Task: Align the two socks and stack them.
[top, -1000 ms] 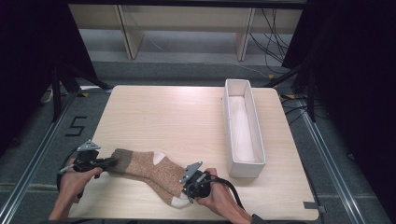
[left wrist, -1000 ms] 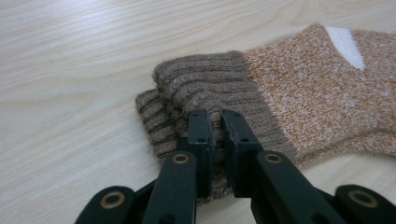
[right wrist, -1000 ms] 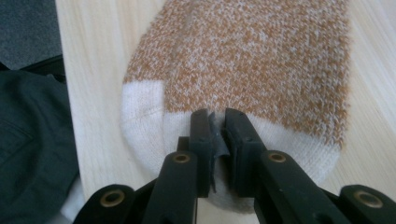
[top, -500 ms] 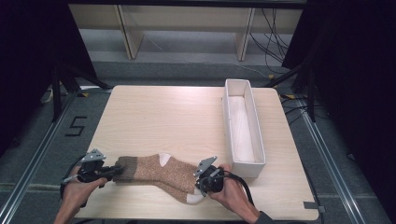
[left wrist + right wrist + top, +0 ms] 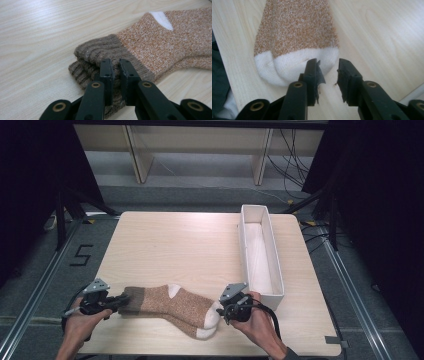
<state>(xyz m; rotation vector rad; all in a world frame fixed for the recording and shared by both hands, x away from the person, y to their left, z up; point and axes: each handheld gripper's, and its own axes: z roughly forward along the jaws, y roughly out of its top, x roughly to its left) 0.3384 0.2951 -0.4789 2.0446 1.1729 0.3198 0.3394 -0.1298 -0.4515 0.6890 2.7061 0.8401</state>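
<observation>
Between left claw [image 5: 115, 75]: sock cuff [image 5: 100, 53]

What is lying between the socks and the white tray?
In the high view, the right tongs and the hand holding them lie between the socks and the white tray.

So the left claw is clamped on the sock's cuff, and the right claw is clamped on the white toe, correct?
Not quite. The left claw is clamped on the sock's cuff, but the right claw is not clamped: its jaws have just been opening and stand apart, just clear of the white toe, as the right gripper view shows.
</observation>
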